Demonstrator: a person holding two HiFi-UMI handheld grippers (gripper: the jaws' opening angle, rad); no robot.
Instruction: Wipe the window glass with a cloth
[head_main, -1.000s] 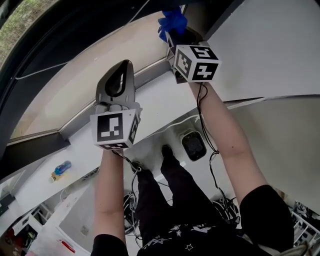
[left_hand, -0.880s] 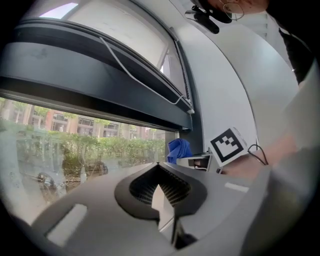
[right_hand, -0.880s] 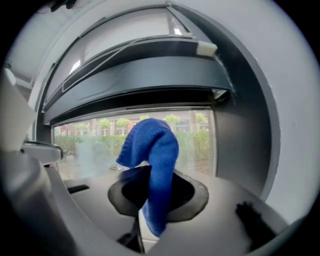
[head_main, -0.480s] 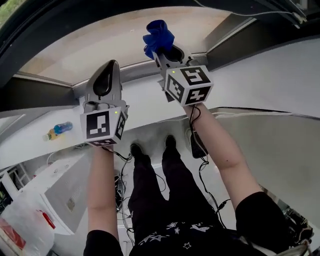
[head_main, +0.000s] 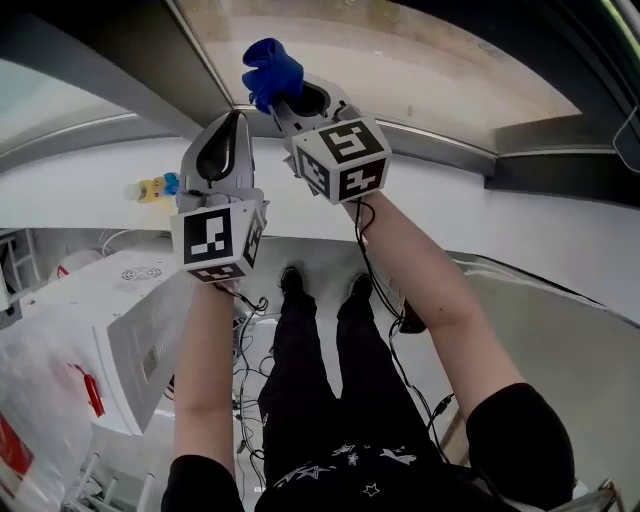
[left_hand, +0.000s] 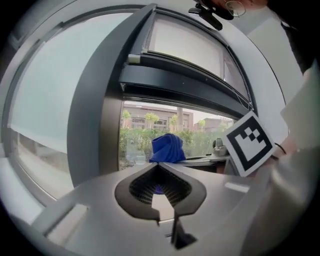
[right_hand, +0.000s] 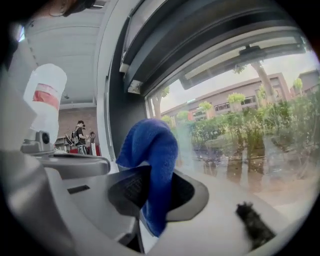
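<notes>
While the person held both arms raised toward the window, the right tongs (head_main: 285, 95) were clamped on the blue cloth (head_main: 270, 68), which bunched up past their tips at twelve o'clock in the head view. In the right gripper view the cloth (right_hand: 150, 150) stood pinched between the jaws of those tongs (right_hand: 150, 192), one end drooping back over them, with the glass (right_hand: 240, 135) close at three o'clock; whether cloth and glass touched could not be told. The left tongs (head_main: 236, 118) hung just beside the right pair at nine o'clock, their jaws closed tip to tip on nothing. In the left gripper view these tongs (left_hand: 159, 167) pointed at the glass (left_hand: 145, 132), the cloth (left_hand: 167, 149) showing beyond them at twelve o'clock and a grey frame (left_hand: 87, 125) at ten. A small bottle (head_main: 155, 188) lay on the sill (head_main: 100, 180), at nine o'clock from the left tongs.
</notes>
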